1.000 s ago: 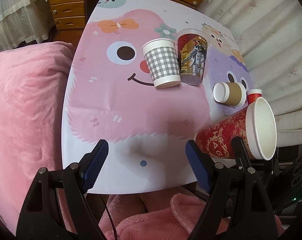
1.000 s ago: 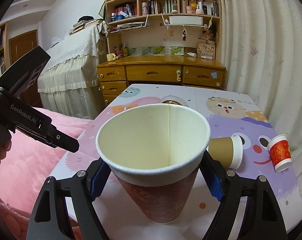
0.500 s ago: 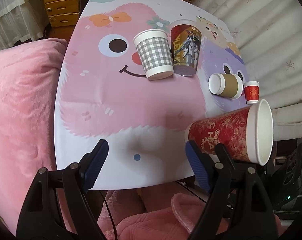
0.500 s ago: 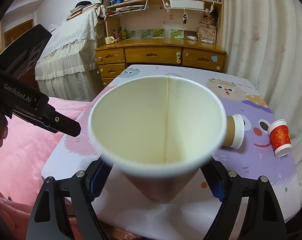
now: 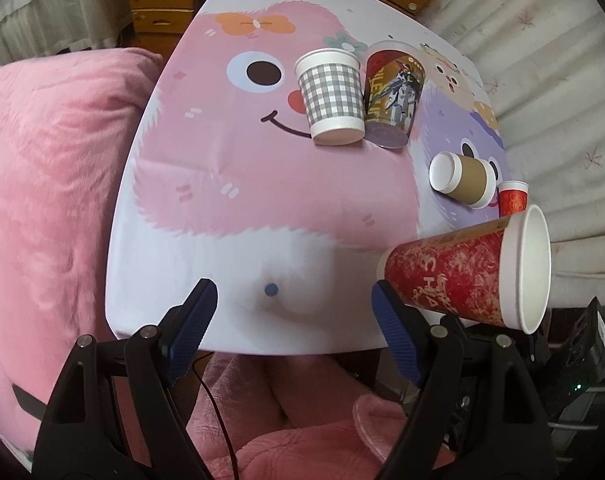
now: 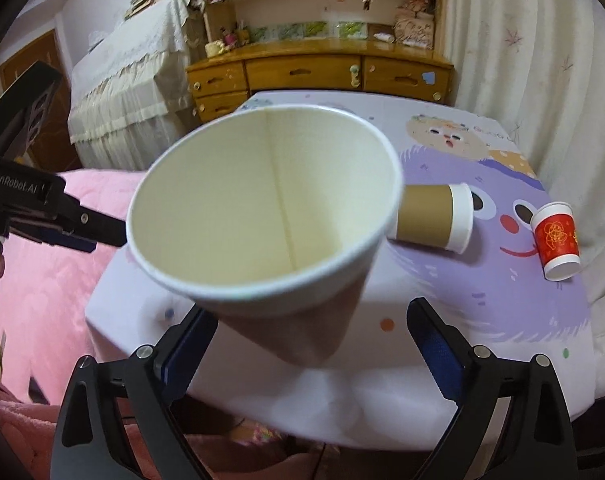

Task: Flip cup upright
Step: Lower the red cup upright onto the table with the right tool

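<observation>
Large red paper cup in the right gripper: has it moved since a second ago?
Yes. The large red paper cup has lifted off the cartoon-print table and tipped toward its side; against the lying brown paper cup, its mouth now tilts left.

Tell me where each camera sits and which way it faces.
Left wrist: on the left gripper, above the table's near edge, looking down across it; own open fingers show.
Right wrist: on the right gripper, facing the dresser; own fingers flank the red cup.
Shared: table, red cup, brown cup on its side.
</observation>
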Motion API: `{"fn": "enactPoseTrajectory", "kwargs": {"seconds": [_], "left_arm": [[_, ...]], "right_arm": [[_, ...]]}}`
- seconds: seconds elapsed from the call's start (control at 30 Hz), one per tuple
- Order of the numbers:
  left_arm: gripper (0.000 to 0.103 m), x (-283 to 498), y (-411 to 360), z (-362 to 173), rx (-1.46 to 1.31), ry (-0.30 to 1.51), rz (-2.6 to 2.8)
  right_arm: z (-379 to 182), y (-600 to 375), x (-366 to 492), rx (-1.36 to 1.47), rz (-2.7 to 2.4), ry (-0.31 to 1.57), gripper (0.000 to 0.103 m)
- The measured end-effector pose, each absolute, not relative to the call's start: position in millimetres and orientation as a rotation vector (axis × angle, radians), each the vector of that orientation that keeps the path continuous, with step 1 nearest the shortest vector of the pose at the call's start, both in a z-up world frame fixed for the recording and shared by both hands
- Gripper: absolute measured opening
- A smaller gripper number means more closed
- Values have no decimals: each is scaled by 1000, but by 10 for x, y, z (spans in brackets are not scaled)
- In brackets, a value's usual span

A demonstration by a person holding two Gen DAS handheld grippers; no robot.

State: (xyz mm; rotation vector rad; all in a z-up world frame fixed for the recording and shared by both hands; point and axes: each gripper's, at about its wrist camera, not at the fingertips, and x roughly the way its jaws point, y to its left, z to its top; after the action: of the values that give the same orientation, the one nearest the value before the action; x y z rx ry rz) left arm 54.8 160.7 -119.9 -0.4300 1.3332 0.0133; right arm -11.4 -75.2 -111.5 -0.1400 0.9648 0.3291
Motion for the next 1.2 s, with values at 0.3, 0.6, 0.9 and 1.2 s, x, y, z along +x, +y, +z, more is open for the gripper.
{"fn": "enactPoseTrajectory", "kwargs": {"seconds": [0.3,0.6,0.9,1.2], "left_arm": [[77,170,1340,-984,-479,1292,83],[78,-188,929,-512,-406,1209,92],[78,-421,396,-69,-271,1122,106],[78,-522,107,99,-103,1054,149]], "right_arm": [[-970,-1255,-180,-65,362,1107,102],[-618,-1709,-242,-35,139,1383,102],[-130,-2102,-557,133,81,1440,102],[290,-2002,-745,83,86,1233,102]]}}
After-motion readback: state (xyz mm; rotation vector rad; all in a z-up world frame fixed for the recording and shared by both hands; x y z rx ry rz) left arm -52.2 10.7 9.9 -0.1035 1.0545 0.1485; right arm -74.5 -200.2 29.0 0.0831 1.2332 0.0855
